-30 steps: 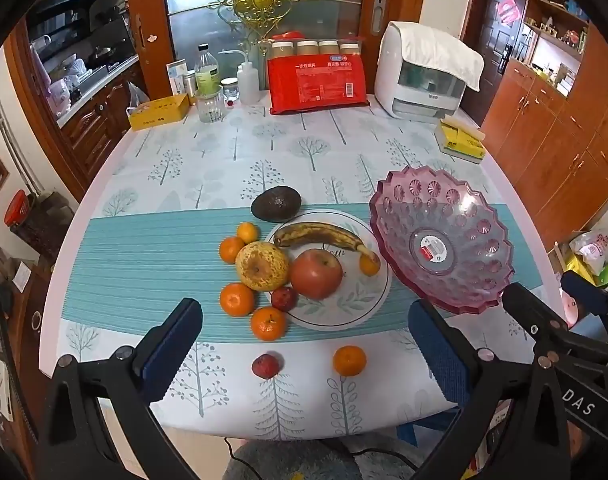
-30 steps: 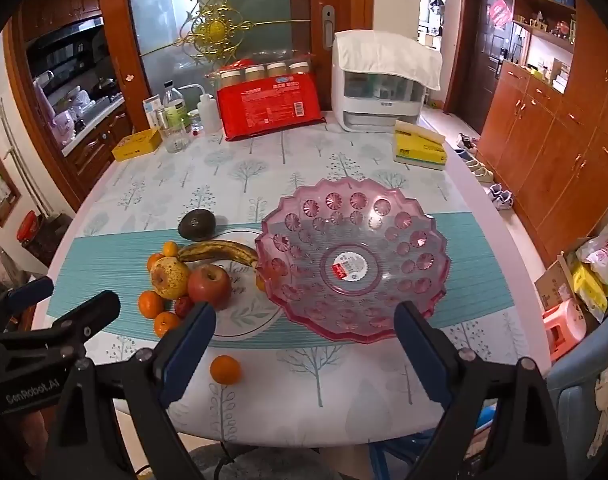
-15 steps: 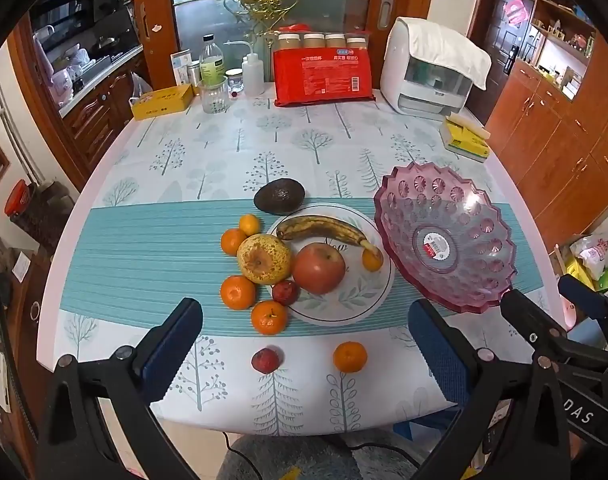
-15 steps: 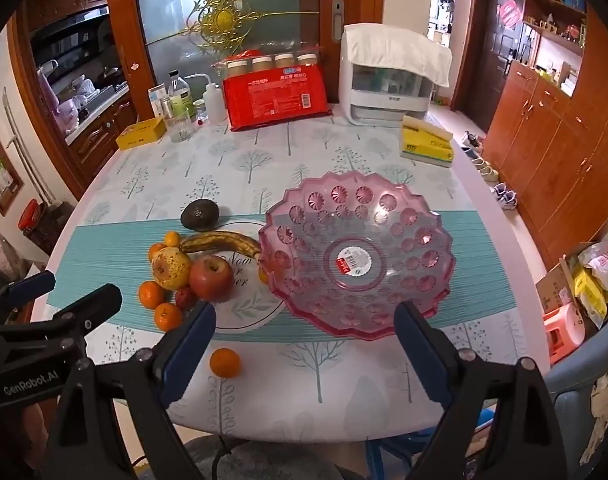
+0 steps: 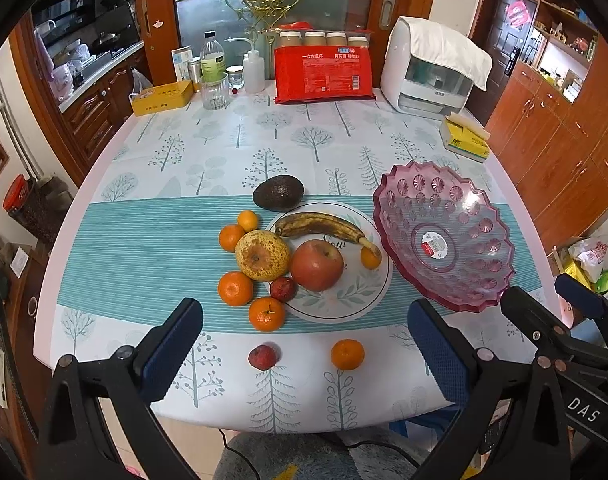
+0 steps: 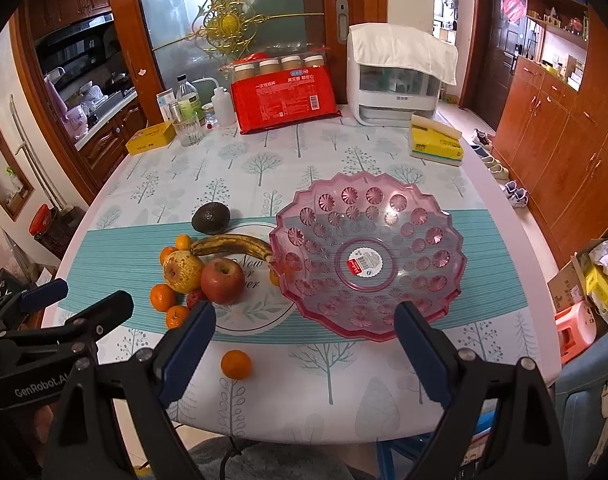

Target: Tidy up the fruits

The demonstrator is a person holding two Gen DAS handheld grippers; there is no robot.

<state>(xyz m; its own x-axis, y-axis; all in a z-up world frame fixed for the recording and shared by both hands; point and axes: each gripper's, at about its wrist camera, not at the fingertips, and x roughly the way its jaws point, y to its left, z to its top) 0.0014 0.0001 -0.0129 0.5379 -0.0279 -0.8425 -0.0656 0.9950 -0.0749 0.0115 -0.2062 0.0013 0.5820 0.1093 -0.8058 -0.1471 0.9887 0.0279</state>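
Fruit heaped on and around a white plate at the table's middle, beside the empty pink bowl; two strays lie near the front edge. We judge the apple firm, gripped across its middle, the banana soft. Left gripper and right gripper gape empty. Since the earlier frame, both views sit slightly nearer; the fruit is unmoved.

Two black-framed claws, left claw and right claw, each with dark blue textured pads on angular arms. Silver rivets at the joints. White lettering: "DAS" on one body, "GenRobot.AI" on the other.
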